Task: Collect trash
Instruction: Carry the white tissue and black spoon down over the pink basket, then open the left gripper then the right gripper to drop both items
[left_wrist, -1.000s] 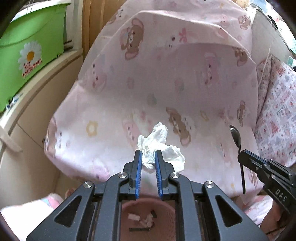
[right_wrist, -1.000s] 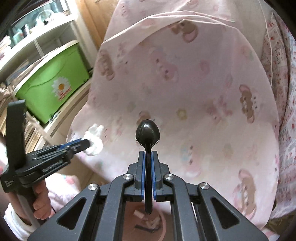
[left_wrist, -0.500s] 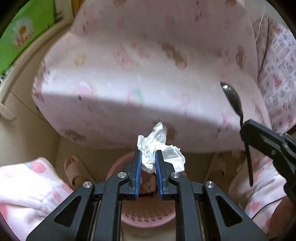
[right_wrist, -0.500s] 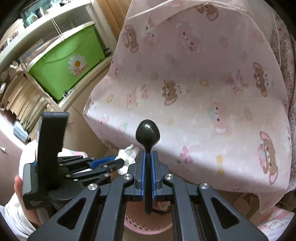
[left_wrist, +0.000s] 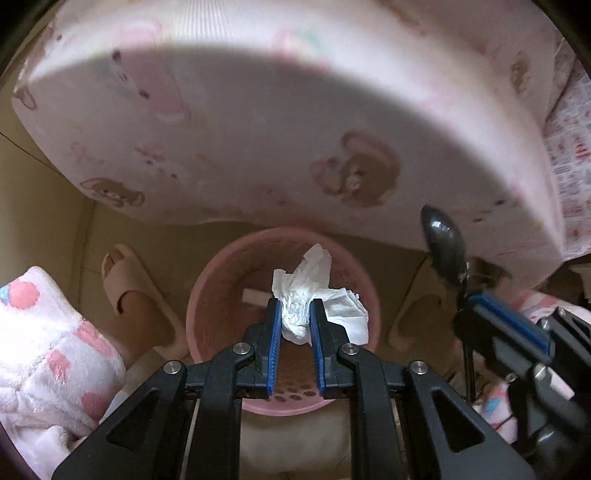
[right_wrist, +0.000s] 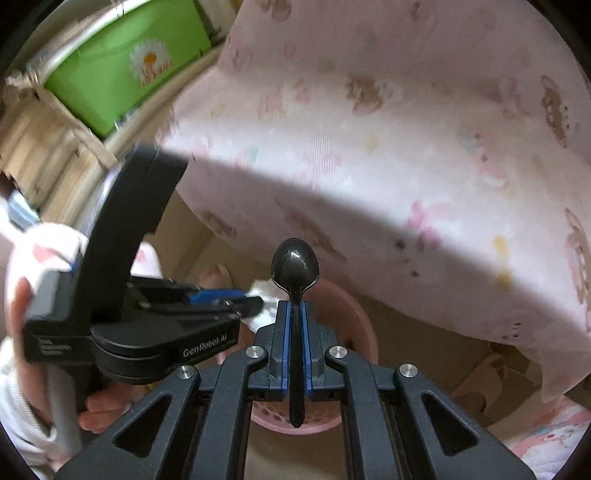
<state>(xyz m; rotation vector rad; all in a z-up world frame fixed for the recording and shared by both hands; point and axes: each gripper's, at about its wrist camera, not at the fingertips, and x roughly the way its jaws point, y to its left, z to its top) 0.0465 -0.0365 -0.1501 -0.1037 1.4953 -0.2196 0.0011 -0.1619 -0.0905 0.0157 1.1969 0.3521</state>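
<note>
My left gripper (left_wrist: 294, 308) is shut on a crumpled white tissue (left_wrist: 314, 295) and points steeply down over a round pink bin (left_wrist: 207, 295) on the floor. Something pale lies inside the bin. My right gripper (right_wrist: 294, 308) is shut on the handle of a black plastic spoon (right_wrist: 294, 264), bowl end forward, above the same pink bin (right_wrist: 354, 317). In the left wrist view the spoon (left_wrist: 443, 247) and the right gripper (left_wrist: 474, 295) hang just right of the bin. The left gripper (right_wrist: 255, 301) and the tissue (right_wrist: 260, 288) show at the left of the right wrist view.
A table draped in a pink cloth with bears (left_wrist: 295, 129) overhangs the far side of the bin. Pink slippers (left_wrist: 136, 295) (left_wrist: 413, 325) stand on either side of the bin. A person's fluffy pink sleeve (left_wrist: 40, 332) is at the left. A green box (right_wrist: 122, 70) sits on a shelf.
Both grippers have sunk and tipped downward from above the tabletop to over the pink bin. The tissue and the spoon stay gripped. The bin now fills the middle of both views.
</note>
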